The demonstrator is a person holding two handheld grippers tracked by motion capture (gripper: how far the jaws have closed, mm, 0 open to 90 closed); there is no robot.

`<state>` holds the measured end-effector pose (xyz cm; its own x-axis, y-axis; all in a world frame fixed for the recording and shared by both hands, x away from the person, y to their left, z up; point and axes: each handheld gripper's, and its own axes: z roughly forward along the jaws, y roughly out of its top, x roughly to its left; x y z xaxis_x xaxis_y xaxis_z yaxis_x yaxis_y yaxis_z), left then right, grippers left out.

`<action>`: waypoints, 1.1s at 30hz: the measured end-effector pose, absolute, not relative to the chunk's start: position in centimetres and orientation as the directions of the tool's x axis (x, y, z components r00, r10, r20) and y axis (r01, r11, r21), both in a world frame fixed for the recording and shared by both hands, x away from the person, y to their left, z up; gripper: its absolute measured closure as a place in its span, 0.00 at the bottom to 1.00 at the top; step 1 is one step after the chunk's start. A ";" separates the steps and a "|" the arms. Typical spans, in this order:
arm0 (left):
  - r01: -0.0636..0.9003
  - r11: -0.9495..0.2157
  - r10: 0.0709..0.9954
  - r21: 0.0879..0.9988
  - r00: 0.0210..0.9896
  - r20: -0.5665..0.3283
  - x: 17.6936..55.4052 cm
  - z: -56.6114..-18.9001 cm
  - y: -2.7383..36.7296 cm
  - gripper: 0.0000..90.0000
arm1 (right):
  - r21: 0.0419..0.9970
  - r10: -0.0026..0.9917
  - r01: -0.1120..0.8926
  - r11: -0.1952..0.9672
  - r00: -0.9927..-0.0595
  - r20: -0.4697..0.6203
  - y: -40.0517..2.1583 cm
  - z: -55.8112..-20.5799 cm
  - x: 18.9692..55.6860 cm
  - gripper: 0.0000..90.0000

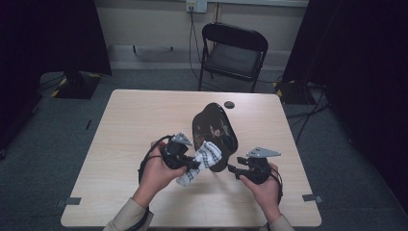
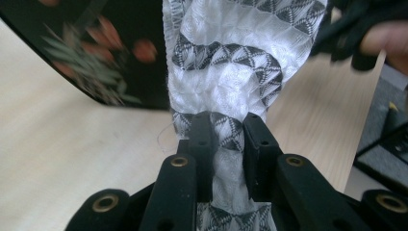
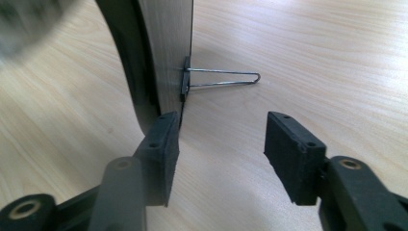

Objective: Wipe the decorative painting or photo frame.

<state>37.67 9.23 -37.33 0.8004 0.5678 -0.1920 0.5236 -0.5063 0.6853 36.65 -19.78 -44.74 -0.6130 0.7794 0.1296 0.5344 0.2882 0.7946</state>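
Observation:
A black oval plaque [image 1: 215, 130] with a painted flower pattern stands tilted on the table, propped from behind by a wire stand [image 3: 226, 78]. My left gripper [image 1: 192, 163] is shut on a white cloth with grey diamond bands [image 1: 204, 159], and the cloth lies against the plaque's lower front. In the left gripper view the cloth [image 2: 226, 72] is pinched between the pads of the gripper [image 2: 226, 139], beside the plaque [image 2: 96, 53]. My right gripper [image 1: 233, 169] sits at the plaque's lower right edge. Its jaws [image 3: 221, 139] stand open with nothing between them, the left pad beside the plaque's back [image 3: 163, 53].
The light wooden table [image 1: 134, 125] has a small black round disc [image 1: 229, 104] near its far edge. A black folding chair [image 1: 233, 50] stands behind the table. Cables run across the grey floor. The other hand's gripper [image 2: 346, 33] shows blurred past the cloth.

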 end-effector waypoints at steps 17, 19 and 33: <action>0.478 -0.474 0.574 0.739 0.805 -0.152 39.7 -33.4 7.4 0.85 | 0.783 0.767 0.538 0.312 -0.629 0.127 -19.8 -45.4 37.1 0.39; 0.488 -0.478 0.575 0.731 0.802 -0.160 39.7 -34.1 7.4 0.85 | 0.782 0.767 0.540 0.311 -0.628 0.129 -19.8 -45.4 37.1 0.39; 0.580 -0.527 0.586 0.621 0.777 -0.229 39.2 -42.4 7.3 0.85 | 0.791 0.768 0.523 0.318 -0.631 0.108 -19.9 -45.1 37.1 0.37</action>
<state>39.21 7.27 -42.45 0.7774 0.5859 -0.2288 0.5802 -0.5275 0.6206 37.05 -19.94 -45.06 -0.6308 0.7683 0.1085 0.5228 0.3175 0.7911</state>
